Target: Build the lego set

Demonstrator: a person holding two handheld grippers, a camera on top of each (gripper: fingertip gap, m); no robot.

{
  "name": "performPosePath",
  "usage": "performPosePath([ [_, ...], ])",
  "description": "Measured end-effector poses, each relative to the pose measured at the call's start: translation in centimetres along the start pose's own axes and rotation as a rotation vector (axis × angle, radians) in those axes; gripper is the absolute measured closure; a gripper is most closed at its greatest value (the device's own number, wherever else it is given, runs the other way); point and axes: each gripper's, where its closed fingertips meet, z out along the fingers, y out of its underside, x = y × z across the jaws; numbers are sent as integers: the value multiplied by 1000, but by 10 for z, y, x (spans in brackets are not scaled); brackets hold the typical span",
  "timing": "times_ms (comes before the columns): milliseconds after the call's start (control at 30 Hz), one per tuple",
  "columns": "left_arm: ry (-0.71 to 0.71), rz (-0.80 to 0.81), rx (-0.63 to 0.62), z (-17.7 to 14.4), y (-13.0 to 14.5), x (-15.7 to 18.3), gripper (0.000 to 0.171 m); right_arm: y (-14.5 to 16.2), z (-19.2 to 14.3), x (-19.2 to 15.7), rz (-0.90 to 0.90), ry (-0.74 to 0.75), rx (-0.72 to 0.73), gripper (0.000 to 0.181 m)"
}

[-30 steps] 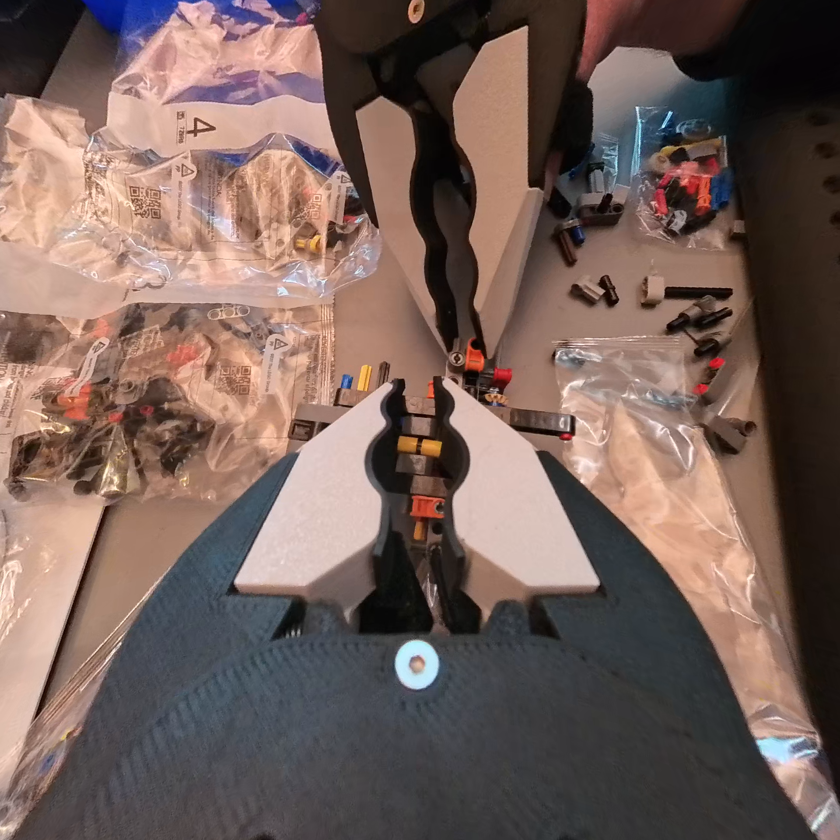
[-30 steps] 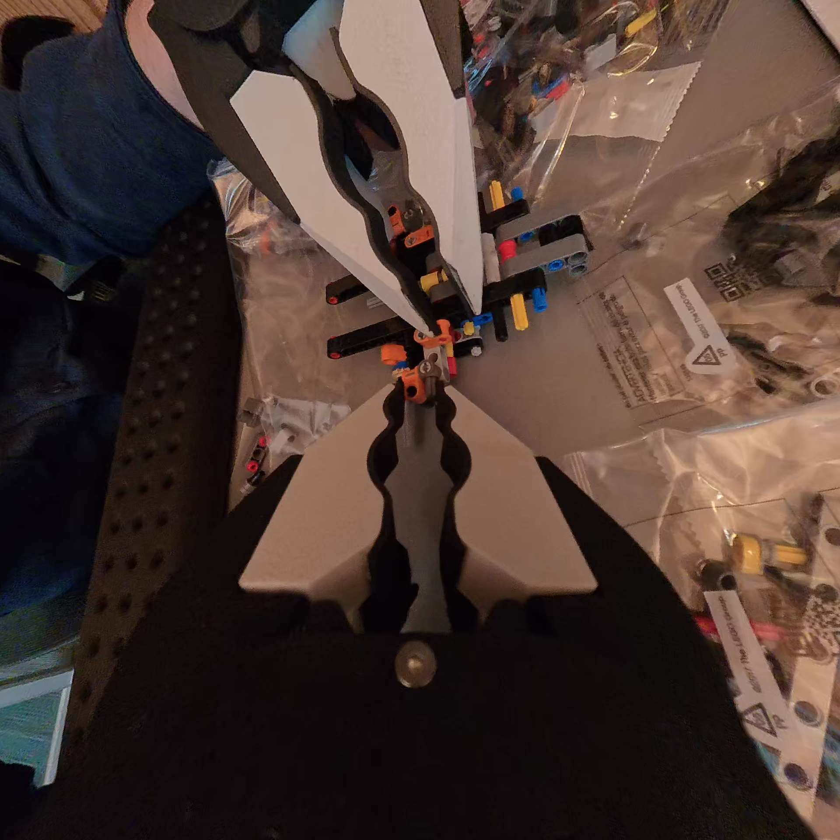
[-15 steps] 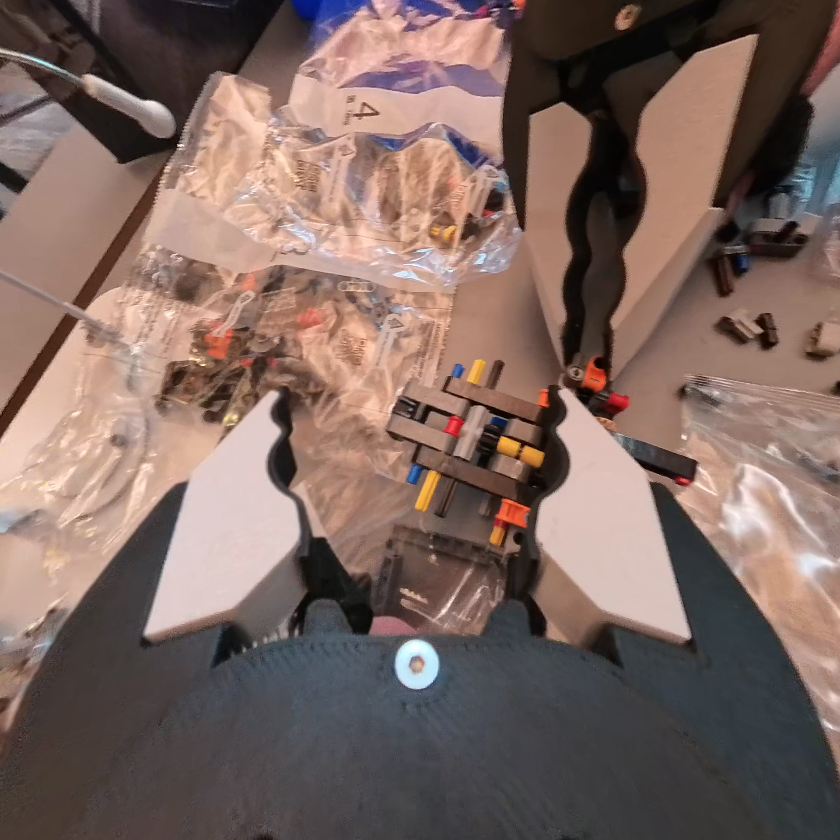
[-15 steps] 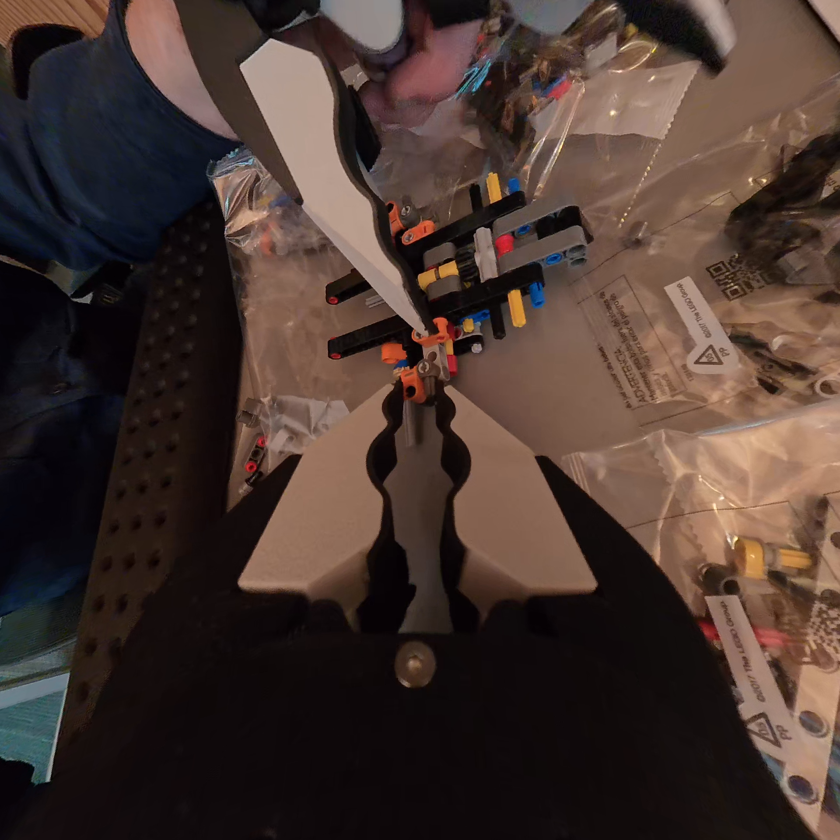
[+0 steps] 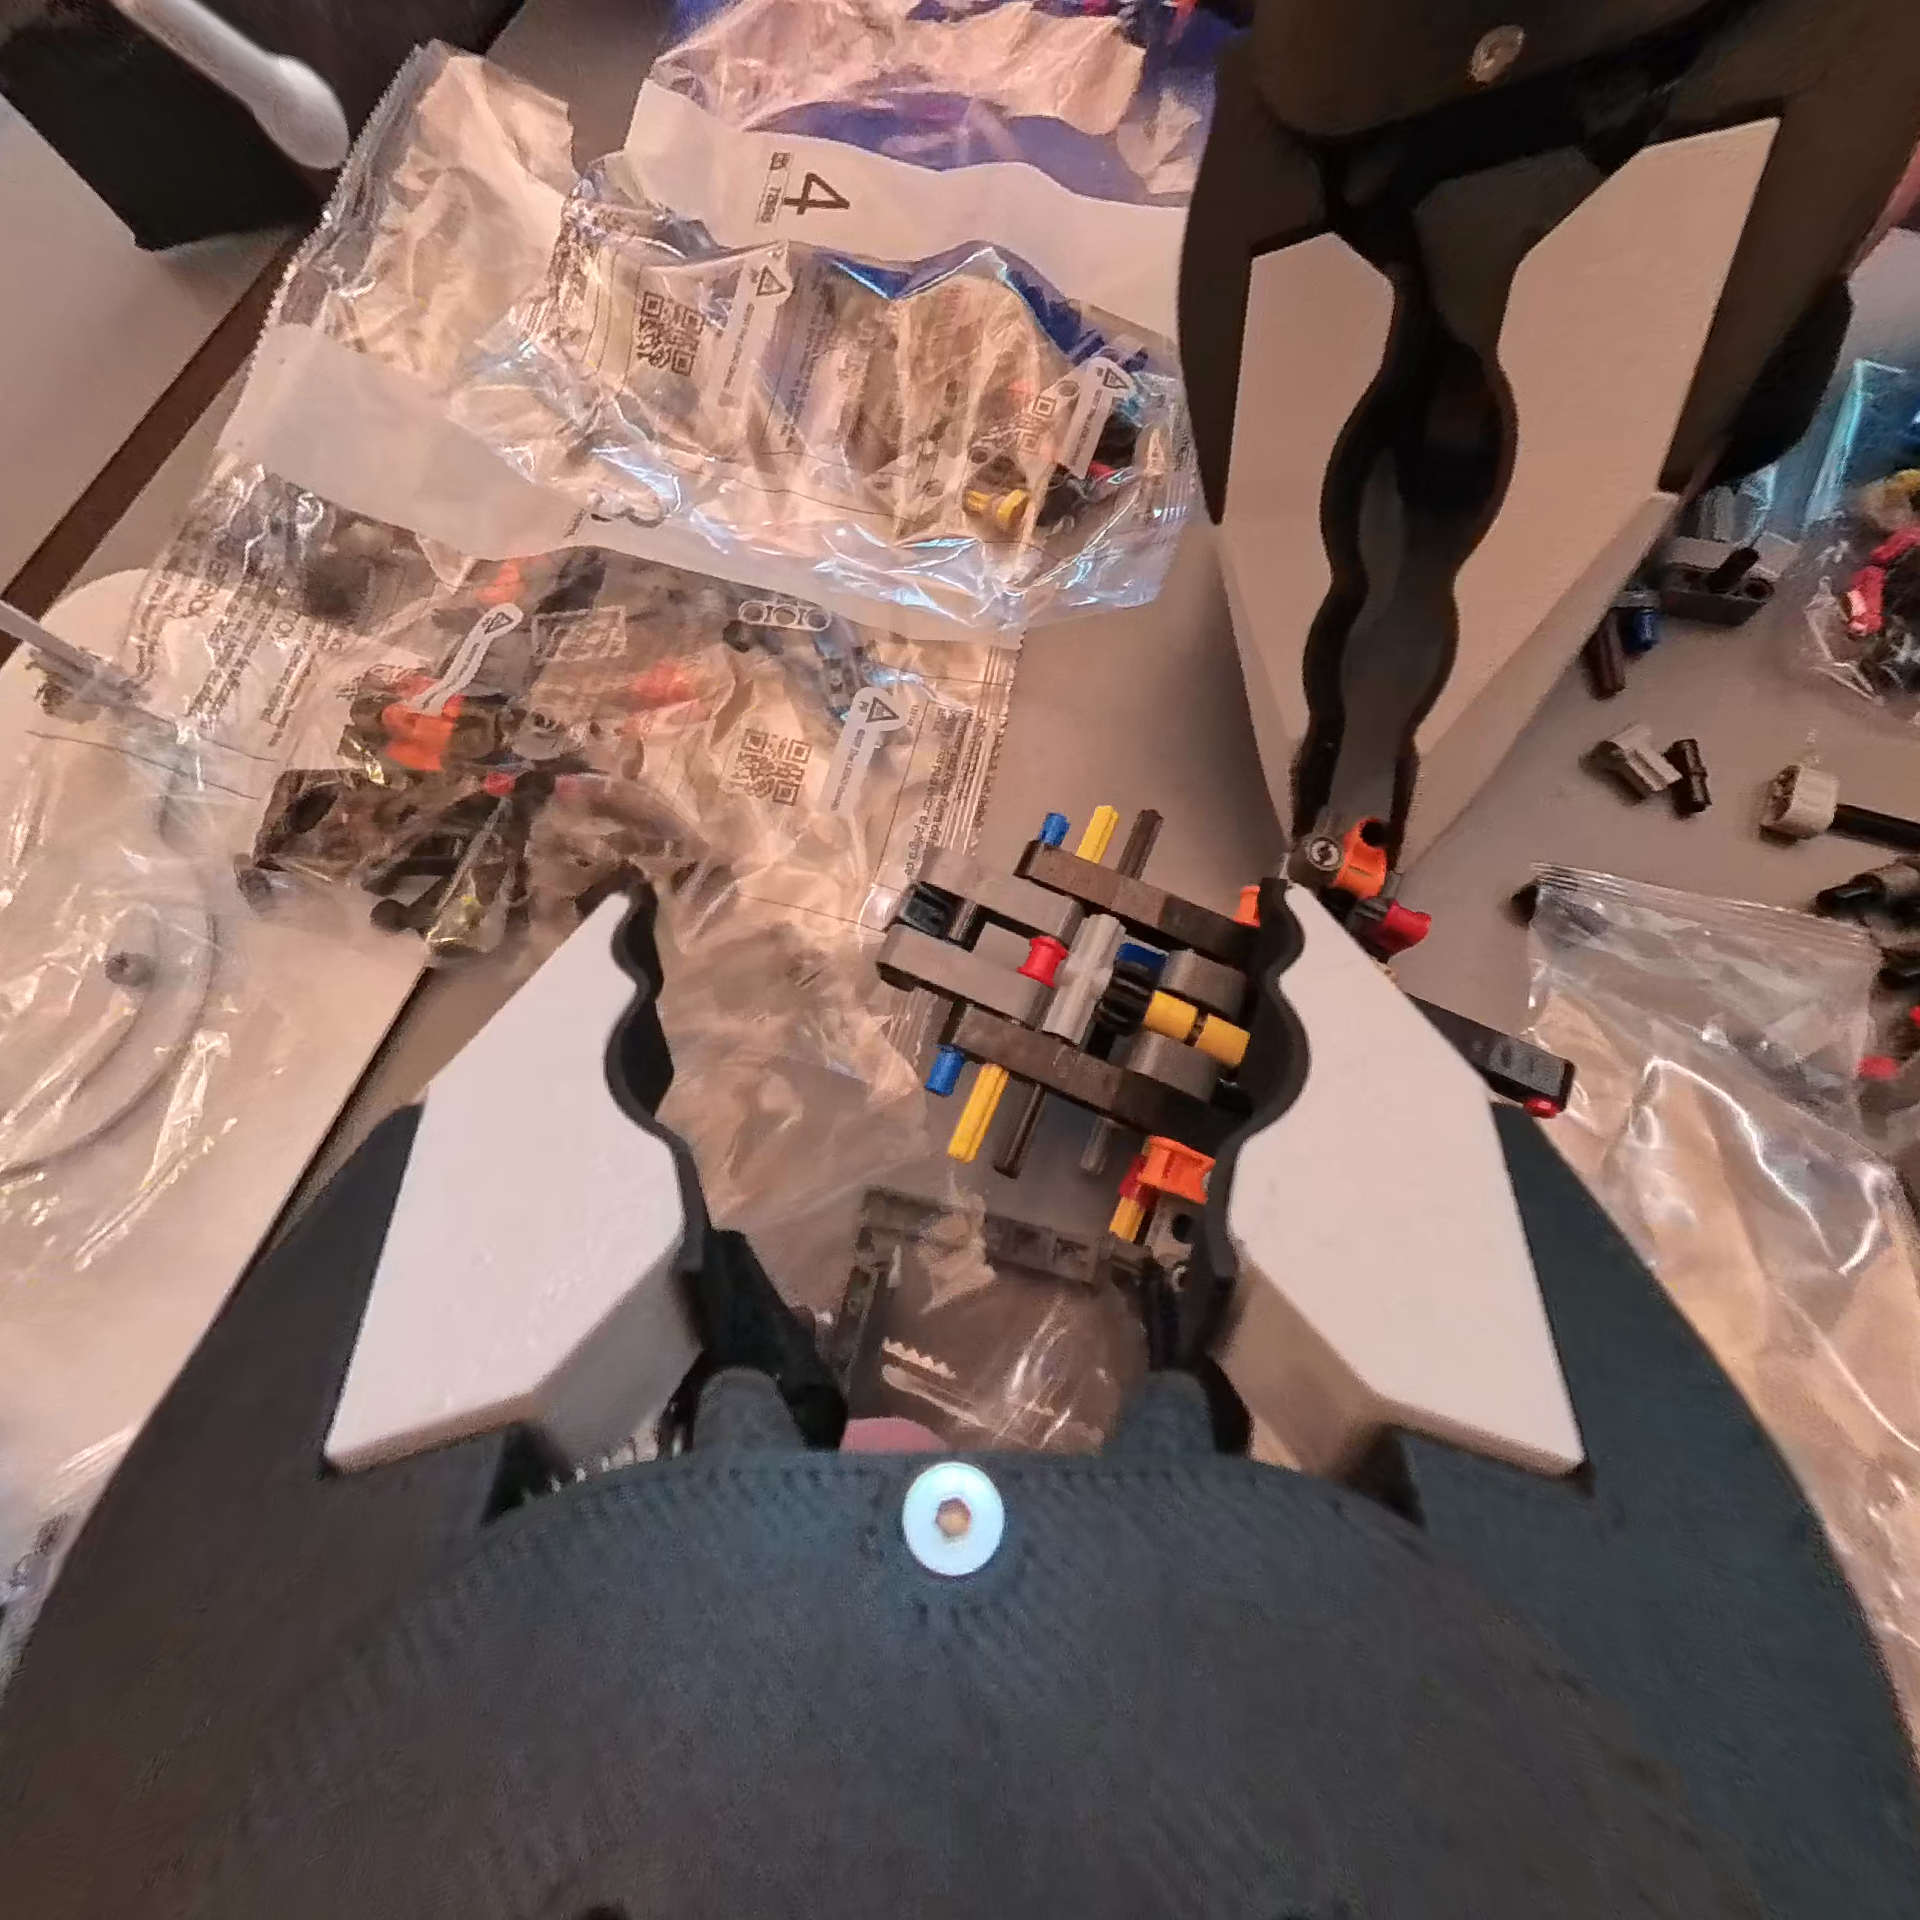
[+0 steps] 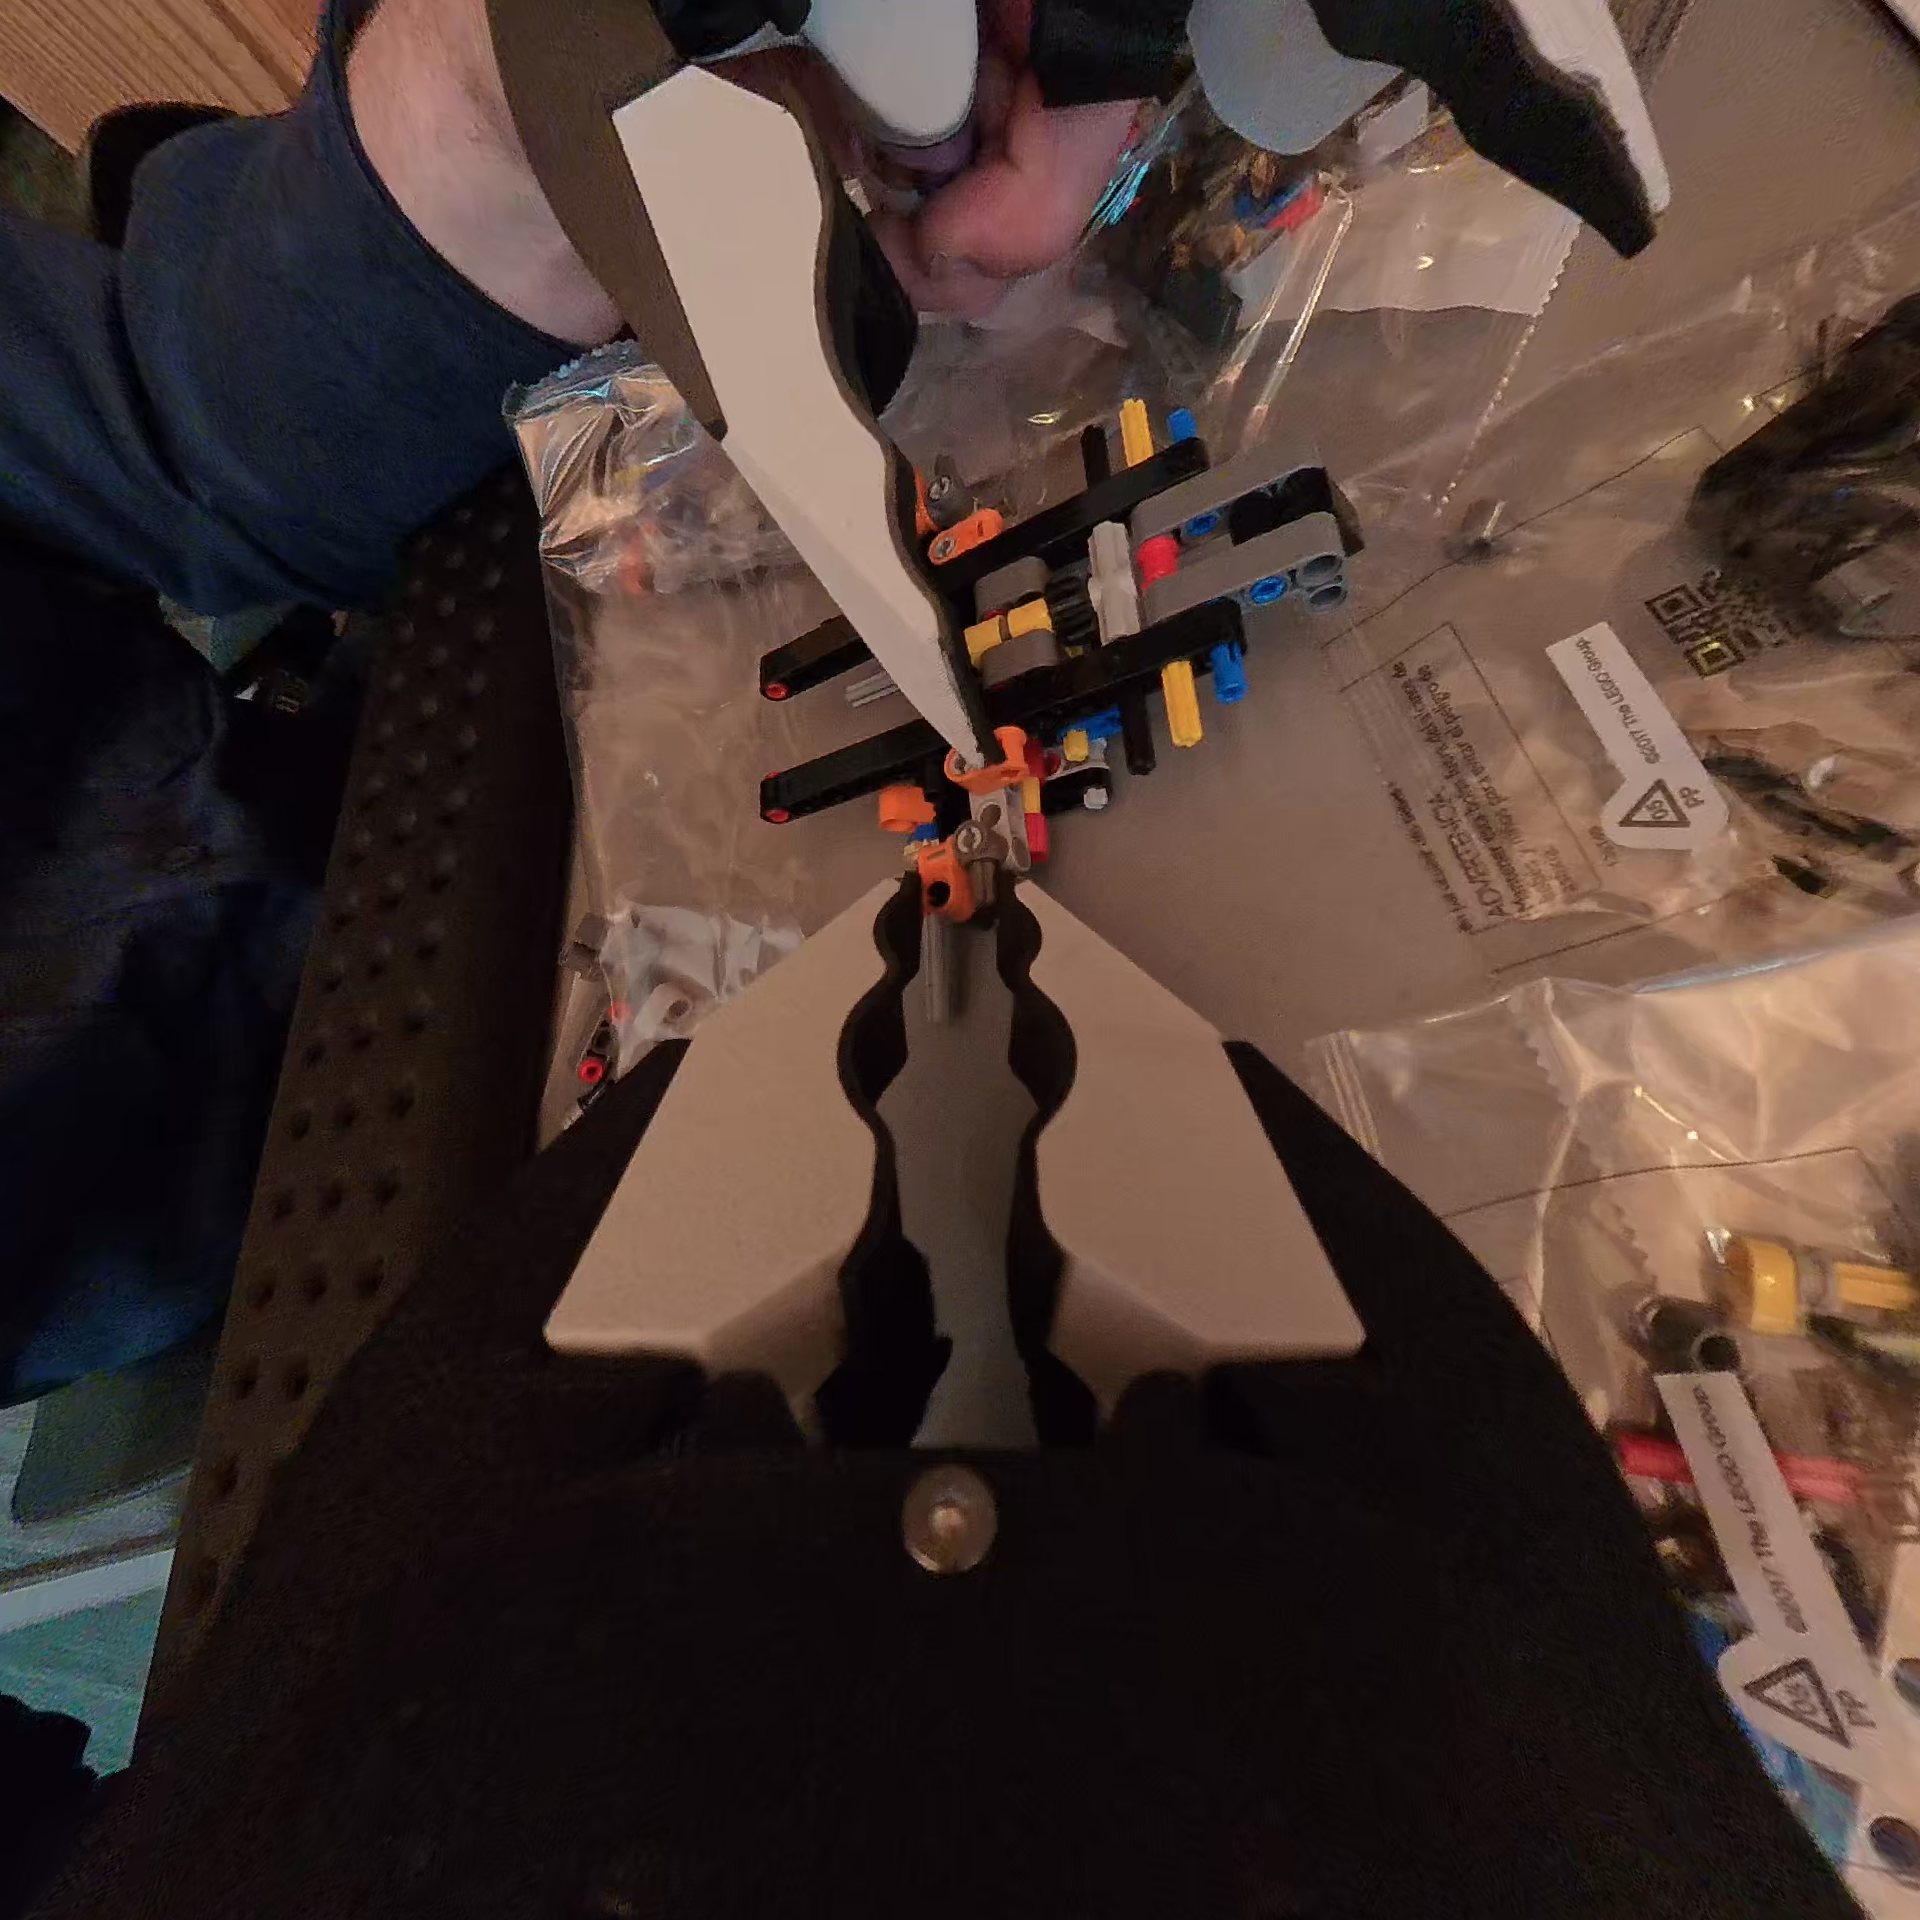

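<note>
Right now the left gripper (image 5: 956, 935) has its fingers spread wide, holding nothing; its right-hand finger (image 5: 1371, 1122) lies against the side of the lego assembly (image 5: 1091, 997), while the other finger (image 5: 520, 1122) sits well apart over crinkled plastic. That assembly is a lattice of black and grey beams crossed by yellow, black and blue axles and pins, with a red bush near its middle, and it rests on the grey table (image 5: 1164, 727), partly over the edge of a clear bag.

Seen from the right wrist view, the right gripper (image 6: 961, 883) has its fingers drawn narrow, pinching a small orange connector piece (image 6: 948, 878) with a grey axle running back between them. The piece sits just beside the near end of the assembly (image 6: 1122, 582), right by another orange part there; whether they touch is hard to tell. One white finger of the left gripper (image 6: 821, 436) slants down across the assembly's black beams.

Clear parts bags (image 5: 831, 343) lie heaped at the far left of the table in the left wrist view, one bearing a white band. Loose dark and grey pins (image 5: 1652, 758) are scattered at the far right, near another small bag of mixed coloured parts (image 5: 1870, 623)
</note>
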Motion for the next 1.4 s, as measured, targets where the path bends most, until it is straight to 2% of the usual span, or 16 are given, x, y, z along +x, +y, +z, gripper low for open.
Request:
performPosePath([
  [400, 16, -3, -12, 3, -1, 1, 57, 3, -1, -1, -18, 20, -9, 169],
  [533, 40, -22, -9, 6, -1, 4, 52, 5, 7, 1, -50, 71, -54, 155],
  [733, 48, -39, -16, 7, 0, 4, 52, 5, 13, 2, -31, 98, -61, 156],
  [933, 5, -75, -13, 8, 3, -5, 34, 5, 13, 2, -61, 137, -51, 157],
  [1067, -4, -104, 13, 9, 3, -11, 29, 2, 11, 4, -46, 142, -21, 157],
  [1400, 30, -277, -77, 16, 17, -16, 20, -1, 8, 7, -37, 172, 19, 159],
])
